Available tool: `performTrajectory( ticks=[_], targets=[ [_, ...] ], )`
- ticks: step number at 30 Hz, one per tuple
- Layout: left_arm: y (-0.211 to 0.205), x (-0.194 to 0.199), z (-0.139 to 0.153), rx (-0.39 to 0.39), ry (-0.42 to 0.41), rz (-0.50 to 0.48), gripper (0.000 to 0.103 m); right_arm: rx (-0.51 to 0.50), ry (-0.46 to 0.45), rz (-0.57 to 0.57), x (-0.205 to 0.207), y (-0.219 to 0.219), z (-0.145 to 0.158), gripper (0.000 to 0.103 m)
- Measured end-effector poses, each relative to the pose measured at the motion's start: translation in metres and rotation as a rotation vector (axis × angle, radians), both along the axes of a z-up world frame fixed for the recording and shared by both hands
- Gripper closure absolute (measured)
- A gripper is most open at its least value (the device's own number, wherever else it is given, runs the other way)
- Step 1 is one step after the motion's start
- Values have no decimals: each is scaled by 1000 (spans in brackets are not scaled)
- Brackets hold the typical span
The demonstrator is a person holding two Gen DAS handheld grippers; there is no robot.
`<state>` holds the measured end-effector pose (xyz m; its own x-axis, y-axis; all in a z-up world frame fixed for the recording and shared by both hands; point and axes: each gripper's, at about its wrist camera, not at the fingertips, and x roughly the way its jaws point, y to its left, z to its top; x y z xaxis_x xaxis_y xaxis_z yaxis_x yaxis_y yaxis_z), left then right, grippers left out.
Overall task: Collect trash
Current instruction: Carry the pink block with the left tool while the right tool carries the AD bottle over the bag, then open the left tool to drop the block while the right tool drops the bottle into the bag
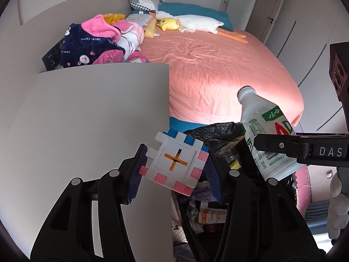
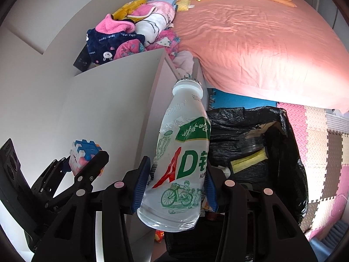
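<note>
- Trash in play is two pieces, each already lifted above the black-lined trash bin, which sits at the lower right of the right wrist view beside the bed.
- Puzzle cube, centre-low in the left wrist view, is pinched across two opposite faces by the left hand-held gripper, which is clenched on it. It looks like rigid, light plastic with notched edges; the ribbed pads should bite well, though the cube sits tilted and could twist if the squeeze eases.
- Pale surface fills the left of that view, behind the cube.
- Bottle, centre of the right wrist view, is grasped by the right hand-held gripper around its labelled lower body, neck pointing up and away. It appears empty, so light; the thin wall looks dented and slick, and it likely gives under pressure. Holding mid-body seems sound.
</note>
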<state>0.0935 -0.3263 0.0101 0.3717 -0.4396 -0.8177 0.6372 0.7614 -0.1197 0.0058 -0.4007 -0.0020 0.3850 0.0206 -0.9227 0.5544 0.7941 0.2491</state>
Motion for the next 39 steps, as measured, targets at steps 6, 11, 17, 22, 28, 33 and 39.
performTrajectory(
  ticks=[6,11,17,22,28,33,39],
  targets=[
    [-24,-6,1,-2,1,-52,52,-38,-13,-36,-18,-17,7,55],
    [-41,-11,2,-4,4,-87,52,-80,-23,-50,-32,-27,15,55],
    [-59,-20,5,-3,6,-125,52,-140,-44,-60,-51,-36,25,55],
    [-69,-28,5,-11,32,-158,52,-145,-73,-68,-72,-44,29,55],
    [-83,-39,5,-5,38,-200,52,-158,-88,-100,-91,-56,31,55],
    [-91,-41,3,2,44,-225,52,-168,-94,-122,-96,-61,33,55],
    [-92,-39,1,3,56,-234,52,-190,-110,-121,-101,-62,40,55]
  ],
)
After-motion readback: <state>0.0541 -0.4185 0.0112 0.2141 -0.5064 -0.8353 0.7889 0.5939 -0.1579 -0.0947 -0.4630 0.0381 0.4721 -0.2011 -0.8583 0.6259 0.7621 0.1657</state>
